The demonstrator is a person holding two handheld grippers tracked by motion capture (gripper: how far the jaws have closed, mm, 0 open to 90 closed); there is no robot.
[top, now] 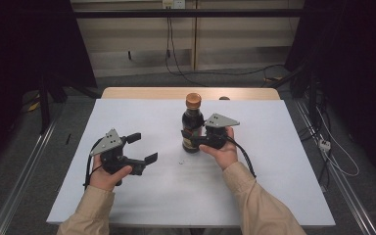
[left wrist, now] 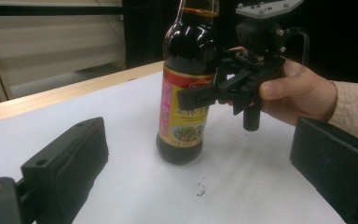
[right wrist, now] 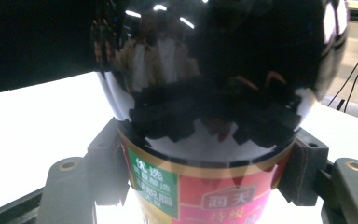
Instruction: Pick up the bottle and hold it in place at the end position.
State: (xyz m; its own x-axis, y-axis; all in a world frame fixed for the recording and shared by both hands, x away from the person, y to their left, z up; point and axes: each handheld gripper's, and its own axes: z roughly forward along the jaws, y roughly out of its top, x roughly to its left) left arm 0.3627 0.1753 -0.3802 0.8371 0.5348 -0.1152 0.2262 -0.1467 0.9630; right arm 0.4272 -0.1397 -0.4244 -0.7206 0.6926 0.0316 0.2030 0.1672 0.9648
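A dark sauce bottle (top: 192,125) with an orange cap and a red and yellow label stands upright near the middle of the white table (top: 274,161). My right gripper (top: 192,138) reaches in from the bottle's right and is shut on its lower body. In the right gripper view the two pads (right wrist: 107,168) press the bottle (right wrist: 205,93) on both sides at the label's top edge. My left gripper (top: 144,147) hovers open to the bottle's left, with nothing between its jaws. The left gripper view has the bottle (left wrist: 186,84) ahead, with the right gripper (left wrist: 205,95) clamped on it.
A small dark speck (top: 181,160) lies on the table just in front of the bottle. A wooden strip (top: 142,93) edges the table's far side. Cables (top: 333,161) run over the floor at the right, and dark curtains hang on both sides.
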